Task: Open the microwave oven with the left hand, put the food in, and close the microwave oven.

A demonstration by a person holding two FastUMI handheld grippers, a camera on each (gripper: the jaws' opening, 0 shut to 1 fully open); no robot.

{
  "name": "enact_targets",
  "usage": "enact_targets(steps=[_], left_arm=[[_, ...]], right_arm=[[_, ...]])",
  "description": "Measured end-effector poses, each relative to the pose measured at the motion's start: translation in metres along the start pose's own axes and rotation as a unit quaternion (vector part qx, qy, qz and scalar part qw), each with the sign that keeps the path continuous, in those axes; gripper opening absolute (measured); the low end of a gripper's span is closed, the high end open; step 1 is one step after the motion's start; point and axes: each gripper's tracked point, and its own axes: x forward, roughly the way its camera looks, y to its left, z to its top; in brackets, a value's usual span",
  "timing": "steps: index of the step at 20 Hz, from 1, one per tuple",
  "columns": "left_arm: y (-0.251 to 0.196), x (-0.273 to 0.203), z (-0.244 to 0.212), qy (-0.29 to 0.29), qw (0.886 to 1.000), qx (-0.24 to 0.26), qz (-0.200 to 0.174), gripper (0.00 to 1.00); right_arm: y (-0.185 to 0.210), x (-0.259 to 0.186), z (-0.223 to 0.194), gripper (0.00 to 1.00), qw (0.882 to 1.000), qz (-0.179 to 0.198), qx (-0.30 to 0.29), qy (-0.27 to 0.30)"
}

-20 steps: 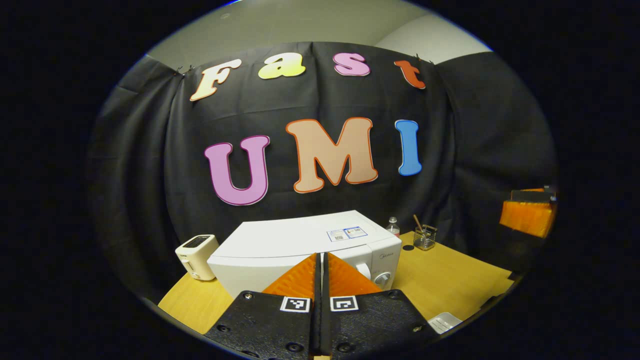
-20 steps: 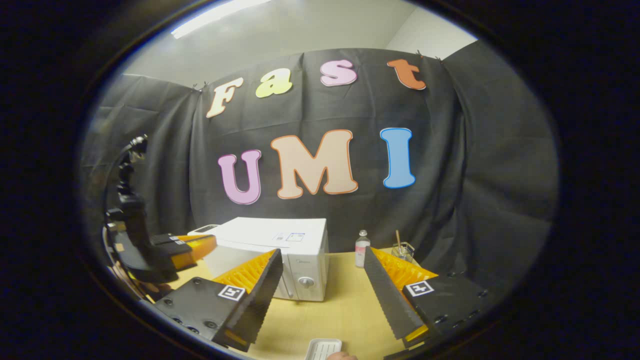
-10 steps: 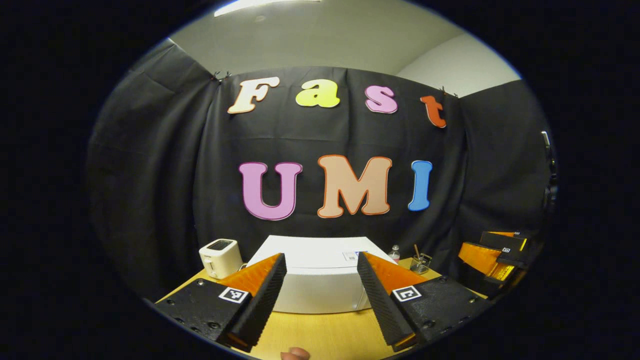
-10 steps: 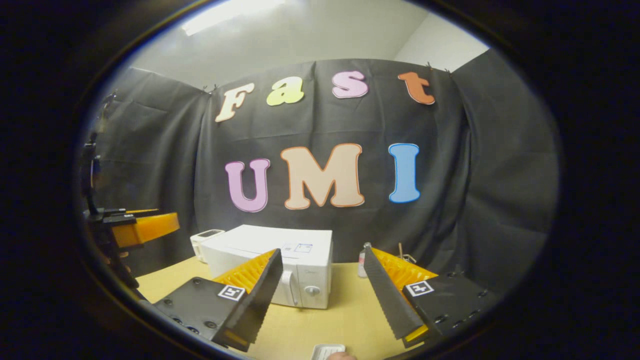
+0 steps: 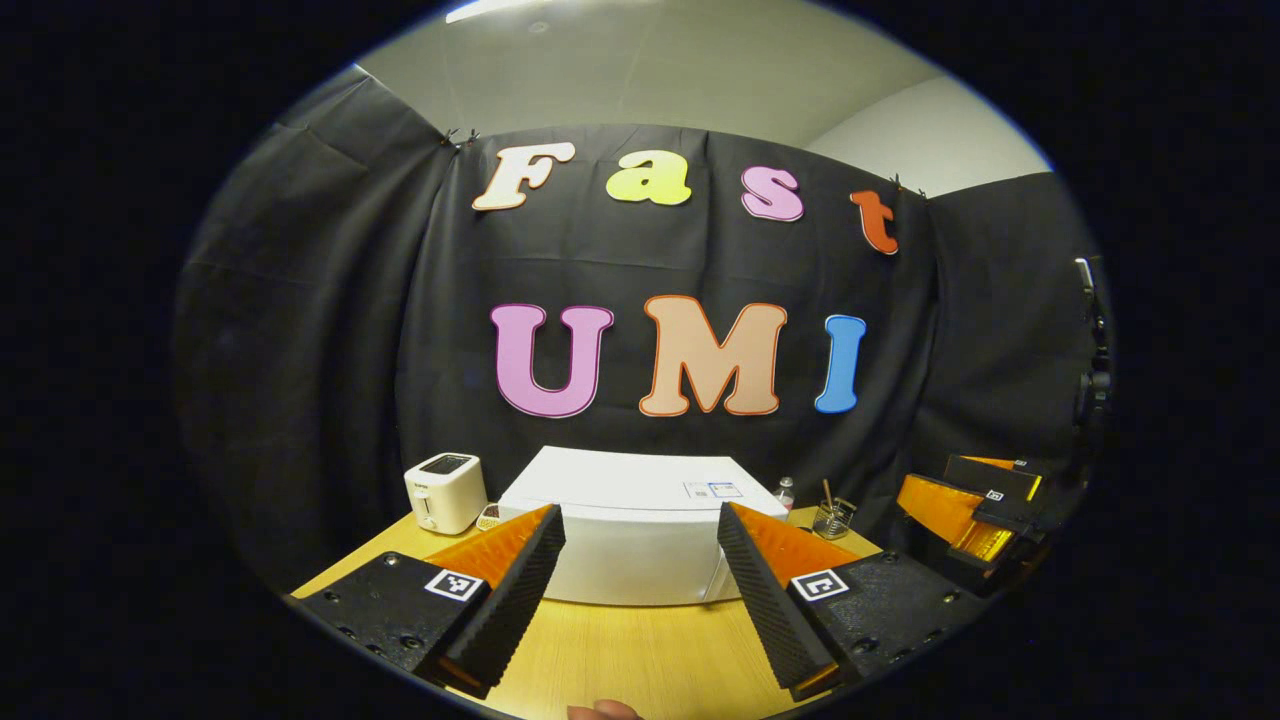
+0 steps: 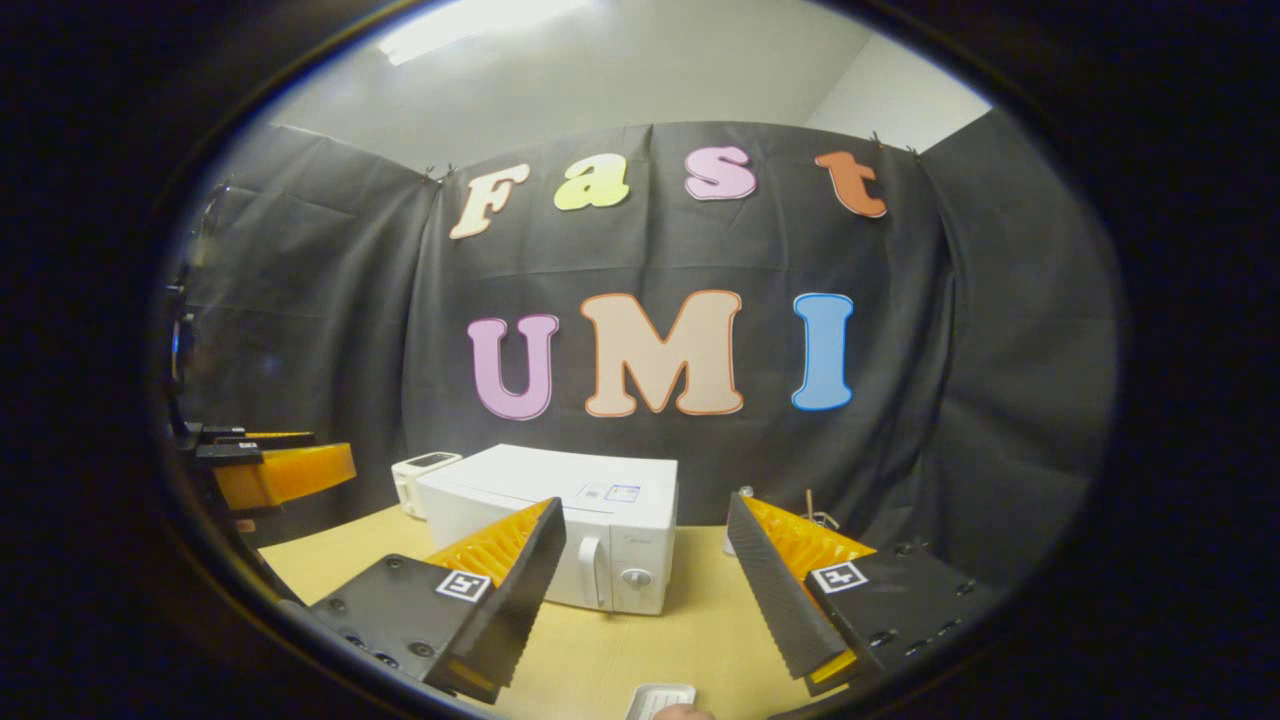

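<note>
The white microwave [image 5: 640,545] stands on the wooden table [image 5: 640,660] with its door closed. In the right gripper view the microwave [image 6: 560,520] shows its door handle [image 6: 590,572] and a knob [image 6: 635,577] on the right side. My left gripper [image 5: 638,512] is open, held back from the microwave's front and above the table, with nothing between its fingers. My right gripper [image 6: 645,500] is open too, off to the microwave's right. A white tray [image 6: 660,700] with a bit of pale food [image 6: 685,712] lies at the near table edge.
A cream toaster [image 5: 445,490] stands left of the microwave. A small bottle [image 5: 785,492] and a glass cup with sticks [image 5: 832,518] stand to its right by the cloth wall. The left gripper [image 6: 285,470] appears at the far left of the right gripper view.
My left gripper has gone from shut to open and has pulled back from the microwave, tilting upward. The right gripper stayed open and drifted slightly.
</note>
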Motion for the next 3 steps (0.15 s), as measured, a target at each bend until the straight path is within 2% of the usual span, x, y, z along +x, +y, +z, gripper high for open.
enact_targets(steps=[3], left_arm=[[0.0025, -0.0010, -0.0017, 0.002, 1.000, 0.003, 0.003, 0.94]], right_arm=[[-0.0027, -0.0024, 0.0013, 0.92, 1.000, -0.002, -0.004, -0.002]])
